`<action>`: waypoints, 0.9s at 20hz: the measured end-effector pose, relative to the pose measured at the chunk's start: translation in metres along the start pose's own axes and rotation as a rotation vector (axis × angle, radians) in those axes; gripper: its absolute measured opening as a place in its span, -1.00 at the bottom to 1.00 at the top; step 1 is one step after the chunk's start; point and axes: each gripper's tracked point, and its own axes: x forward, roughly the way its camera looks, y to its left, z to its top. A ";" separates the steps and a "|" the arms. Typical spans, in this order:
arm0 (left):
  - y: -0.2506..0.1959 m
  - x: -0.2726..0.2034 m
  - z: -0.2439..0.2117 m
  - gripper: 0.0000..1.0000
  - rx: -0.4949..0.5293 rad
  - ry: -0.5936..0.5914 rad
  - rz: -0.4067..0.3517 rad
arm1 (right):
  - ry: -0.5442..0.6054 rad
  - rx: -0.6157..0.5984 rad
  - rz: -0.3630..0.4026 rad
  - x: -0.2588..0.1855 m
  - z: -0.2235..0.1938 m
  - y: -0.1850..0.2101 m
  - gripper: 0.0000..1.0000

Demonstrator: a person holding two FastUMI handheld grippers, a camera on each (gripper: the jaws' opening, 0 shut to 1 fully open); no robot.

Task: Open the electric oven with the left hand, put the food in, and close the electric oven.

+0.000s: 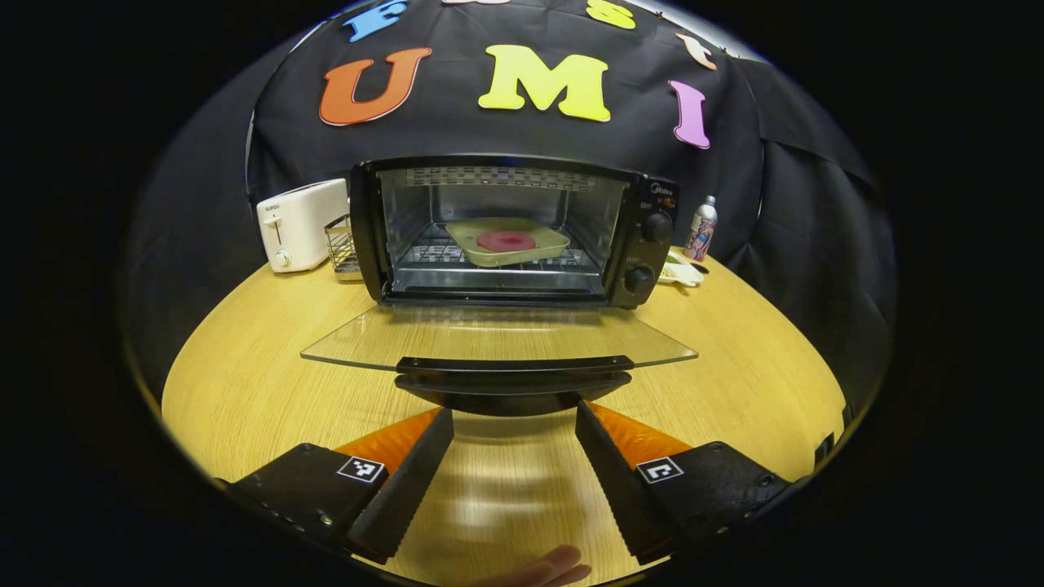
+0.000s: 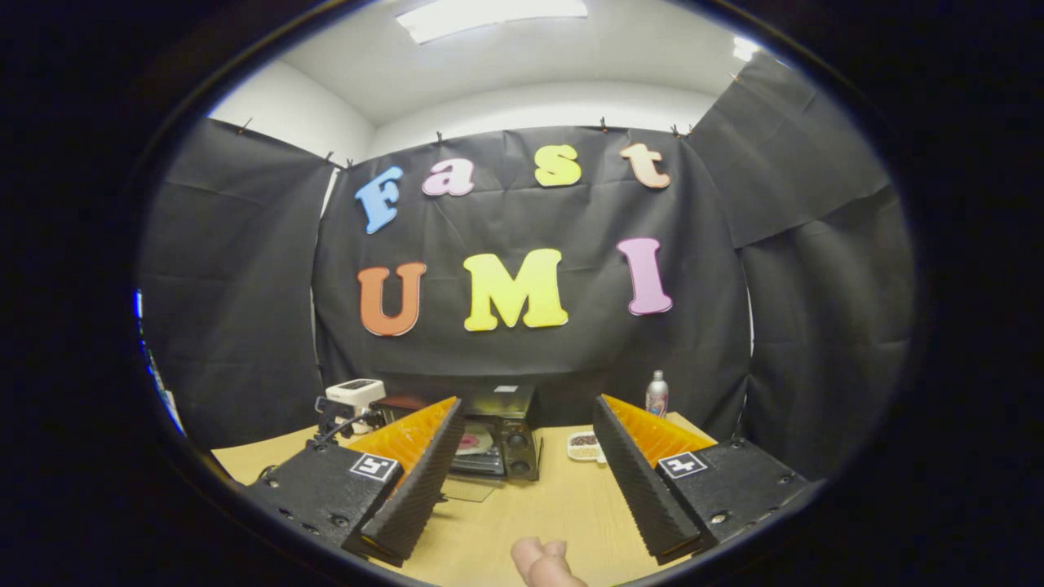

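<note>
The black electric oven [image 1: 644,244] stands at the back of the wooden table with its glass door [image 1: 497,342] folded down flat. Inside, on the wire rack, lies a pale tray [image 1: 506,243] carrying a round pink slice of food [image 1: 506,240]. My left gripper [image 1: 514,424] is open just in front of the door's black handle [image 1: 512,377], holding nothing. In the right gripper view my right gripper [image 2: 526,416] is open and empty, raised well back from the oven [image 2: 499,444], whose open door and pink food [image 2: 467,442] show between its fingers.
A white toaster [image 1: 300,224] and a small wire rack [image 1: 342,244] stand left of the oven. To its right are a can [image 1: 701,228] and a small dish of food [image 1: 681,269]. A fingertip [image 1: 542,568] shows at the bottom of each view.
</note>
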 end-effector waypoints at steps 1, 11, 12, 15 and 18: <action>-0.003 0.000 0.006 0.94 -0.012 -0.010 -0.017 | 0.000 -0.001 -0.001 0.000 0.000 -0.001 0.92; 0.020 0.026 0.070 0.91 0.010 -0.098 0.065 | -0.004 -0.012 -0.040 0.001 -0.004 -0.023 0.92; 0.019 0.030 0.074 0.91 0.006 -0.099 0.058 | 0.000 -0.011 -0.045 0.002 -0.005 -0.026 0.92; 0.027 0.033 0.100 0.94 0.005 -0.165 0.092 | 0.009 0.002 -0.052 0.004 -0.007 -0.033 0.92; 0.033 0.031 0.122 0.96 -0.005 -0.234 0.120 | 0.013 0.014 -0.058 0.003 -0.005 -0.040 1.00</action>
